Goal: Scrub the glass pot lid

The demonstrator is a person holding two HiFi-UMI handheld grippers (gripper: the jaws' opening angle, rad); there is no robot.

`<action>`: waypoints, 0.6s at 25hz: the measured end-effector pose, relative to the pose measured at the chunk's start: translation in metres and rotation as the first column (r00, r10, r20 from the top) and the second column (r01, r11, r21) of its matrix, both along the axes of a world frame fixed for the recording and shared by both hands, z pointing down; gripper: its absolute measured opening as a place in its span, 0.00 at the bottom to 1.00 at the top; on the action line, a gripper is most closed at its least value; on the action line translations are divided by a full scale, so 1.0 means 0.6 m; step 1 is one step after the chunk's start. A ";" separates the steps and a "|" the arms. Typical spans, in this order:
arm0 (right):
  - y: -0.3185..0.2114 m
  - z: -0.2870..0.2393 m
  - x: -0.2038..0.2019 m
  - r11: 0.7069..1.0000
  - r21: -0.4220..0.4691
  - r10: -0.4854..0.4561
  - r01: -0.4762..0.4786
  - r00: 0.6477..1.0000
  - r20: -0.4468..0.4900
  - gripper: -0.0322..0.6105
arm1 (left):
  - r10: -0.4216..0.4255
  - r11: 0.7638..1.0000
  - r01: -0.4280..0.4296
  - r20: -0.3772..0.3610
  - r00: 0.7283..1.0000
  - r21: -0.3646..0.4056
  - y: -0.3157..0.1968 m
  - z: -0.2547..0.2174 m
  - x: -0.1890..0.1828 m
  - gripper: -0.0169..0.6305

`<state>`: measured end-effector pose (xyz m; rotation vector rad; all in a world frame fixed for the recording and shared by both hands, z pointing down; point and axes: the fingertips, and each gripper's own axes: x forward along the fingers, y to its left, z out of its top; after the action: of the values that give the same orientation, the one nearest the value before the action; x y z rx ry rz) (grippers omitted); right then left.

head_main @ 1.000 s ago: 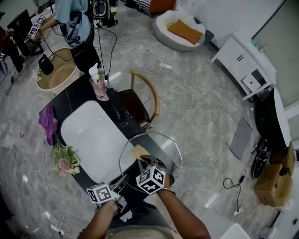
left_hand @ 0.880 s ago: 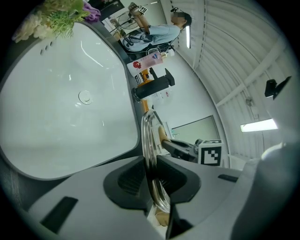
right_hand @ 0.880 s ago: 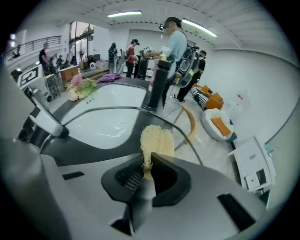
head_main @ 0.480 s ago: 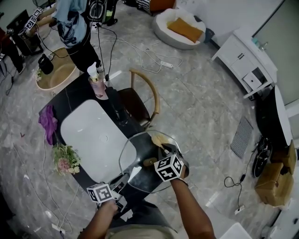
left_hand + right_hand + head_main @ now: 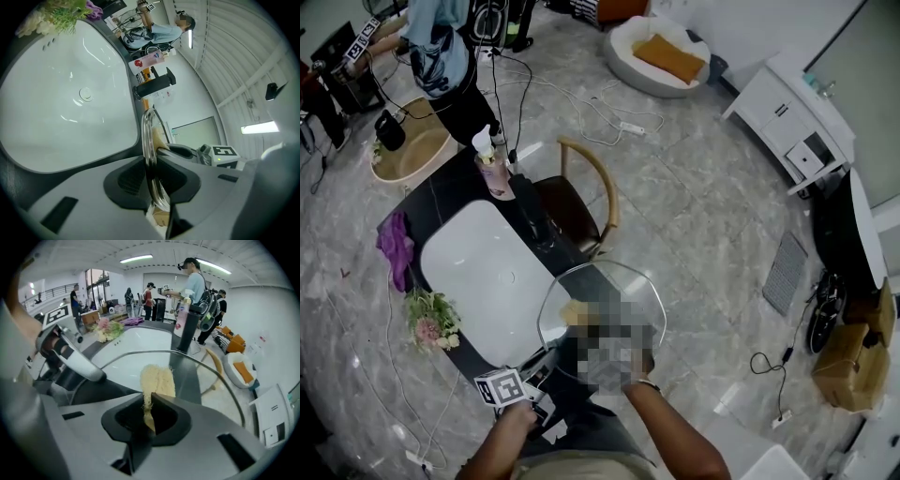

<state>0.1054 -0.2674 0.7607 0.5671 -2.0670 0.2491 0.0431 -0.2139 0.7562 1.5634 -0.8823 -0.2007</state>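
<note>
No legible text. Soap bottle (image 5: 149, 60) label too blurred (red patch only); marker cube (image 5: 502, 386) pattern only.

We look down on a grey marbled stone floor (image 5: 694, 216) crossed by loose white cables (image 5: 623, 127). A curved-back wooden chair (image 5: 572, 211) stands just beside the black surface (image 5: 431, 202) with its white oval basin (image 5: 478, 277). Farther off are a round white cushion bed with an orange pillow (image 5: 661, 52) and a white cabinet (image 5: 787, 117). Ceiling strip lights (image 5: 137, 259) glow overhead.
</note>
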 end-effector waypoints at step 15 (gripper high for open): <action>0.106 -0.018 -0.052 0.975 -0.221 0.006 0.023 0.992 0.126 0.12 | 0.010 1.000 -0.009 0.025 1.000 -0.012 0.002 -0.001 -0.003 0.16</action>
<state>0.0743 -0.2039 0.7500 0.4142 -2.1268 0.5162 0.0416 -0.2125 0.7558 1.5619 -0.8942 -0.1687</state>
